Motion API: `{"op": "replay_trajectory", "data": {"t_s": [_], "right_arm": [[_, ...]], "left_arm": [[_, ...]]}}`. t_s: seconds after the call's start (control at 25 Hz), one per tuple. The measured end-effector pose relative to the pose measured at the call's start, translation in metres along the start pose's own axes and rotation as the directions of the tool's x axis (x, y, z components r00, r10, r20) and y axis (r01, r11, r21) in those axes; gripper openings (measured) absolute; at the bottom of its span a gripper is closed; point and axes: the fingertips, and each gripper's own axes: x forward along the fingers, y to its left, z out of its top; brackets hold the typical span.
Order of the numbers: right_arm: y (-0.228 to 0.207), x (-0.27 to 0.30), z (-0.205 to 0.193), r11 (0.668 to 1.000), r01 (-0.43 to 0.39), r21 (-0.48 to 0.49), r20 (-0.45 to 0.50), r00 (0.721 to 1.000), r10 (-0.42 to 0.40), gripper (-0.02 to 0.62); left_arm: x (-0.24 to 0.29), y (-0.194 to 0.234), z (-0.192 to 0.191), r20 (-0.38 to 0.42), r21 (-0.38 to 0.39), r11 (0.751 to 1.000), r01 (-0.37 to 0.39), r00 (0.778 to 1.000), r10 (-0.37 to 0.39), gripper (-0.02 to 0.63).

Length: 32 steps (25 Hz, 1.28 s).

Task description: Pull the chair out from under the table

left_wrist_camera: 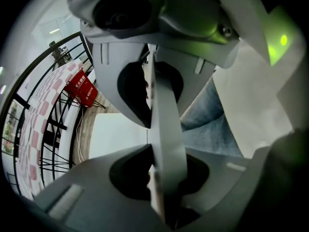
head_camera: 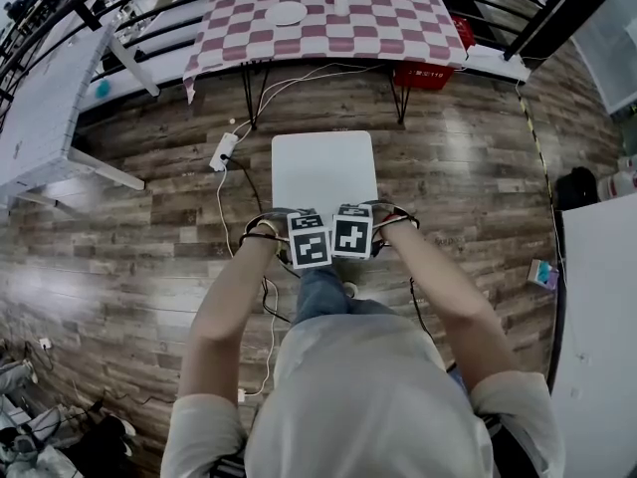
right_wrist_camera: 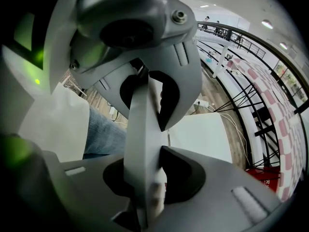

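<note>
Down on the wood floor (head_camera: 149, 257), head view, the white square-seated chair (head_camera: 323, 167) stands clear of the red-and-white checked table (head_camera: 328, 18), with the left gripper (head_camera: 310, 239) and right gripper (head_camera: 351, 234) at its near edge. Left gripper view: narrow jaws clamp the chair's thin pale backrest (left_wrist_camera: 166, 129). Right gripper view: jaws pinch it likewise.

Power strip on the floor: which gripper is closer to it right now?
Left. The left gripper, shut on the chair backrest, sits down-right of the power strip in the head view; the right gripper grips the same backrest beside it, farther away.
</note>
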Motion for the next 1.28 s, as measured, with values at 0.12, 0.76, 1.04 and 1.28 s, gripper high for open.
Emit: {"op": "replay_trajectory", "data": {"t_s": [0.12, 0.76, 1.04, 1.28], "right_arm": [[0.009, 0.001, 0.000, 1.000, -0.001, -0.001, -0.002, 1.000, 0.001, 0.086], [0.025, 0.002, -0.002, 1.000, 0.003, 0.011, 0.012, 1.000, -0.003, 0.087], [0.025, 0.004, -0.002, 0.999, 0.010, 0.039, 0.046, 0.999, -0.012, 0.092], [0.026, 0.002, 0.000, 0.999, -0.008, 0.045, 0.053, 0.999, 0.006, 0.104]], "left_arm": [[0.000, -0.009, 0.000, 0.000, 0.002, 1.000, 0.000, 1.000, 0.000, 0.081], [0.001, -0.025, 0.004, 0.003, -0.018, 1.000, 0.005, 1.000, -0.005, 0.083], [0.003, -0.025, 0.004, 0.018, -0.069, 0.998, 0.011, 1.000, -0.010, 0.086], [0.000, -0.025, 0.004, 0.012, -0.059, 0.998, -0.001, 1.000, 0.001, 0.086]]}}
